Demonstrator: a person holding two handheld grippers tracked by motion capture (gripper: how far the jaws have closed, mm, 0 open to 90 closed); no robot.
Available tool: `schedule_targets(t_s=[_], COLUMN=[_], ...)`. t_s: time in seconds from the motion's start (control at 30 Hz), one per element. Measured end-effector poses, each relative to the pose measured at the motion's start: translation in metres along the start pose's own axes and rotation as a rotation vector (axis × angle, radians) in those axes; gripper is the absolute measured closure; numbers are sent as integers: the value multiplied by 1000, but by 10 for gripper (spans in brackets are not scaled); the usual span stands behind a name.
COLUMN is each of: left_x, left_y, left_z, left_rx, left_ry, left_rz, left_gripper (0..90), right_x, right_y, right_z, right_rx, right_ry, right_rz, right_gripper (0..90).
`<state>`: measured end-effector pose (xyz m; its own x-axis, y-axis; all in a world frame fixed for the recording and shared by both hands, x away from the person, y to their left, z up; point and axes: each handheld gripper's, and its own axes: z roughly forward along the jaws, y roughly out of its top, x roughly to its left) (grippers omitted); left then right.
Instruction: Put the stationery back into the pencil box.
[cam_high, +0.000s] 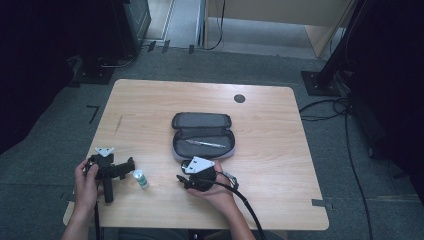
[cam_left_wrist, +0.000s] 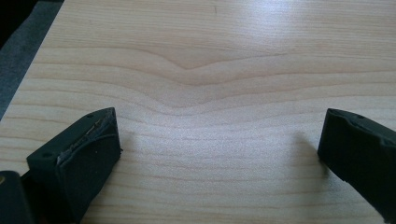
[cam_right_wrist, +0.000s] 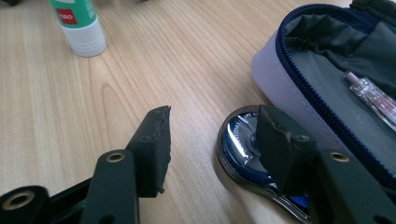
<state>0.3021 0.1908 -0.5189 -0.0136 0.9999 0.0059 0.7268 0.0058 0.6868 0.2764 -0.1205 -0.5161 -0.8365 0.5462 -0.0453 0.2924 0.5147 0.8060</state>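
Jaws of the right gripper (cam_right_wrist: 210, 140) stand spread apart, low over the pale wooden table (cam_high: 280, 150). One pad sits over the shiny blue-and-clear rounded correction-tape dispenser (cam_right_wrist: 238, 149), the other over bare wood, so nothing is pinched yet. The dispenser lies flat, touching the near wall of the open grey zip pencil case (cam_right_wrist: 299, 84), which probably explains the slanted approach: the case leaves little room for a jaw on that side. Inside the case lies a clear pink-tinted pen (cam_right_wrist: 373, 98), so the dispenser looks bound for the same place. The left gripper (cam_left_wrist: 217, 140) waits spread over empty wood, clear of the work. A white-and-green glue stick (cam_right_wrist: 79, 23) lies between the two grippers, seemingly awaiting its turn.
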Motion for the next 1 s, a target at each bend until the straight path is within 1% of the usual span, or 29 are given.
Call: schedule_targets(t_s=[0.1,0.17,0.23,0.27,0.3,0.43,0.5,0.57,0.6,0.63,0.7,0.73,0.93,0.97,1.0], left_x=[0,0,0,0,0,0,0,0,0,0,0,0,0,0,0], left_y=[0,0,0,0,0,0,0,0,0,0,0,0,0,0,0], left_z=[0,0,0,0,0,0,0,0,0,0,0,0,0,0,0], left_rx=[0,0,0,1,0,1,1,1,1,3,3,3,2,2,2], left_ry=[0,0,0,0,0,0,0,0,-1,0,0,0,0,0,0], left_rz=[0,0,0,0,0,0,2,2,2,4,5,5,5,5,5], left_gripper=[0,0,0,0,0,0,0,0,0,0,0,0,0,0,0], right_x=[3,4,9,9,14,22,31,36,36,41,43,47,53,52,52], right_y=[-1,-2,-4,-4,-5,-6,-6,-6,-6,-6,-6,-6,-3,-1,-1], right_z=[-2,-3,-5,-5,-6,-8,-9,-9,-9,-9,-9,-9,-6,-5,-5], right_rx=[0,-5,-15,-15,-21,-21,-18,-17,-17,-23,-23,-25,-26,-20,-20], right_ry=[7,9,14,14,14,18,15,16,16,19,19,23,36,43,43], right_rz=[8,4,18,18,22,21,11,16,16,17,19,24,24,20,20], right_gripper=[478,478,479,479,479,479,478,477,477,477,477,477,463,433,433])
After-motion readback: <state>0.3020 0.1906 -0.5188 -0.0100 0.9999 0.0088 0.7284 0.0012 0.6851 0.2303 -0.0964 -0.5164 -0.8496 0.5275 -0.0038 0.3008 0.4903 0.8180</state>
